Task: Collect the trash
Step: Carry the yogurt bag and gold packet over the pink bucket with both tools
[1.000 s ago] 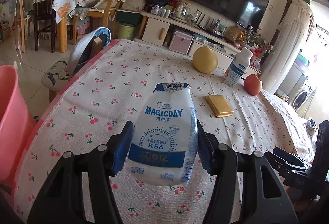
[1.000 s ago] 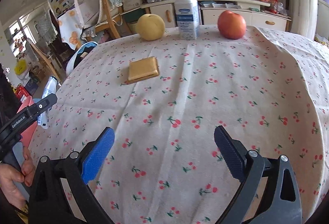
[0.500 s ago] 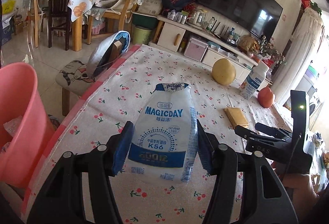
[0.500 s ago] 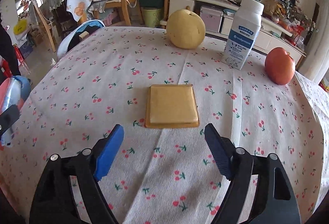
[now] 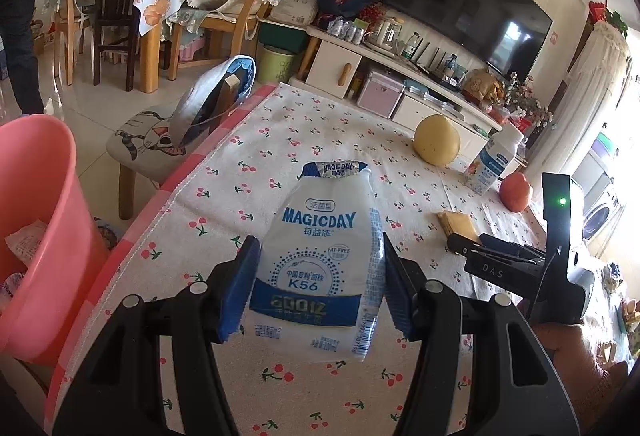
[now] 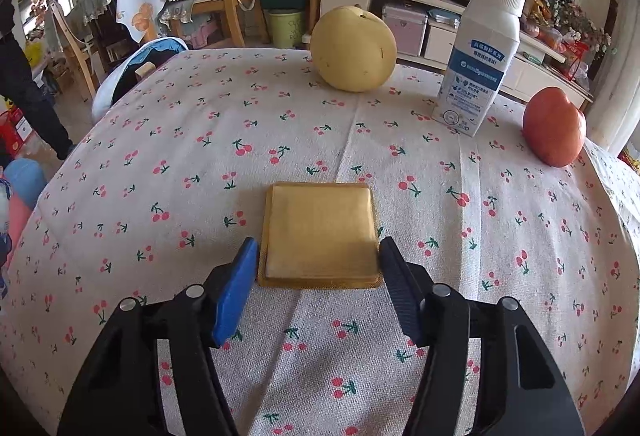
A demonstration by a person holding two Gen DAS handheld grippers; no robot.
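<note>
Trash sits in both sets of jaws. The left gripper (image 5: 316,290) is clamped about half open on a flattened white-and-blue yoghurt pouch (image 5: 320,268), its blue pads pressing the pouch's two sides so that the printed face stands upright between them, the crumpled foil top rising beyond the fingertips. Left of these jaws and below the table's edge stands a pink bin (image 5: 38,220) with scraps of paper inside.

The right gripper (image 6: 318,276) points down at the cherry-print tablecloth (image 6: 200,164), and its jaws are closing — a flat, square golden packet (image 6: 320,232) lies on the cloth with its near half between the fingertips. The right pad looks to be at the packet's edge, while the left pad stands just beside its edge; whether either presses it cannot be told. The packet still lies flat.

Beyond the right jaws, well apart from the packet, a yellow pear (image 6: 354,50) sits ahead, a white milk bottle (image 6: 478,56) ahead to the right, and a red apple (image 6: 554,126) farther right — all upright on the cloth.
</note>
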